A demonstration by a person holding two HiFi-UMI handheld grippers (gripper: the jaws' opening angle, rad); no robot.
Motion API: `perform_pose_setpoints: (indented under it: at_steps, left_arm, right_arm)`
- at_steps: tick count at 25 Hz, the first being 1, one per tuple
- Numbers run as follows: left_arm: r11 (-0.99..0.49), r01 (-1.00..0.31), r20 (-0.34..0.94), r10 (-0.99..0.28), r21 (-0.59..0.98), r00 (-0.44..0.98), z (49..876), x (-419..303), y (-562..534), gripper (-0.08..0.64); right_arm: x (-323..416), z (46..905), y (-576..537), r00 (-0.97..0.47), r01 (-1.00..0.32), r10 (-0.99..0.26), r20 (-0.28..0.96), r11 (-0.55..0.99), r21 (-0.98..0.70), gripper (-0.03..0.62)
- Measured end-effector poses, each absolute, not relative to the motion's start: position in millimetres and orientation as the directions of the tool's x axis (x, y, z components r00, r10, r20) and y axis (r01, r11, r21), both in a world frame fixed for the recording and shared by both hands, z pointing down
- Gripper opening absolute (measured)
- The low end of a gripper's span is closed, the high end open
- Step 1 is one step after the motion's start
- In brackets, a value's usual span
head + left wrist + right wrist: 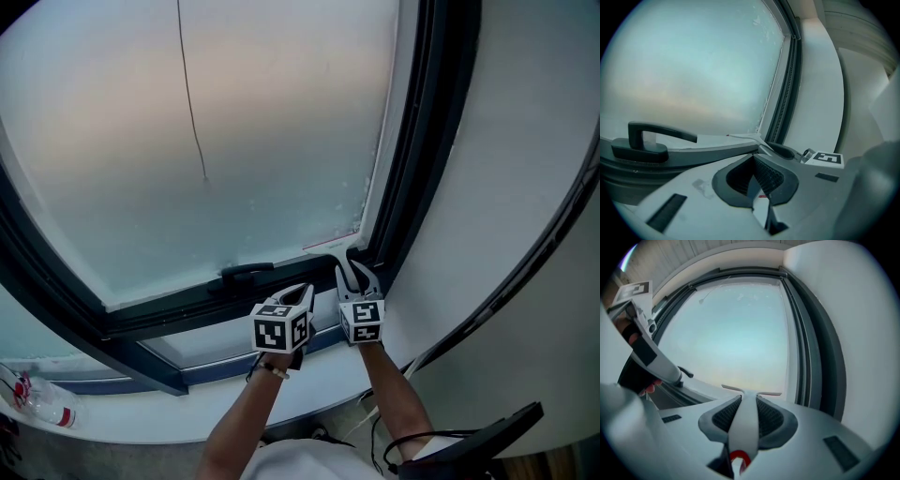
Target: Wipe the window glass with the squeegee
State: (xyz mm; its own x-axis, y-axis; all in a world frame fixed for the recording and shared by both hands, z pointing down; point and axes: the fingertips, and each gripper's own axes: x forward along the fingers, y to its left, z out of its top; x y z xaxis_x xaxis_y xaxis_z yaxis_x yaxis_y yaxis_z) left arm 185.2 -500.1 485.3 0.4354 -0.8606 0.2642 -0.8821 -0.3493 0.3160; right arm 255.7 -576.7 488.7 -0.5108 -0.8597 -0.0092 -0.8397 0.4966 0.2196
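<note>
The frosted window glass (272, 131) fills the head view. My right gripper (357, 278) is shut on the white handle of the squeegee (332, 246). The squeegee's thin blade lies against the glass at its bottom right corner, beside the dark frame (412, 150). In the right gripper view the squeegee handle (746, 420) runs between the pads, and the blade spreads out ahead of my right gripper (749, 401). My left gripper (302, 294) hangs just left of the right one, shut with nothing seen in it. From my left gripper (753, 159) I see the squeegee blade (745, 137).
A black window handle (246, 272) sits on the lower frame left of the squeegee. A plastic bottle (39, 400) lies on the sill at far left. A thin cord (192, 94) hangs in front of the glass. A white wall (506, 187) stands to the right.
</note>
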Motion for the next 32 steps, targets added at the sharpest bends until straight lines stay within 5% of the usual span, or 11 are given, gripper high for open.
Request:
perform_pose_setpoints:
  at_steps: [11, 32]
  left_arm:
    - [-0.439, -0.884, 0.071, -0.888, 0.161, 0.454, 338.4, 192.3, -527.8, -0.002]
    - [-0.434, -0.896, -0.228, -0.867, -0.088, 0.443, 99.8, 200.7, -548.7, -0.002]
  right_arm:
    - [252.7, 229.5, -565.4, -0.536, -0.844, -0.748, -0.39, 0.464, 0.27, 0.091]
    - [271.4, -65.1, -576.3, -0.478, -0.866, -0.613, -0.629, 0.447, 0.223, 0.09]
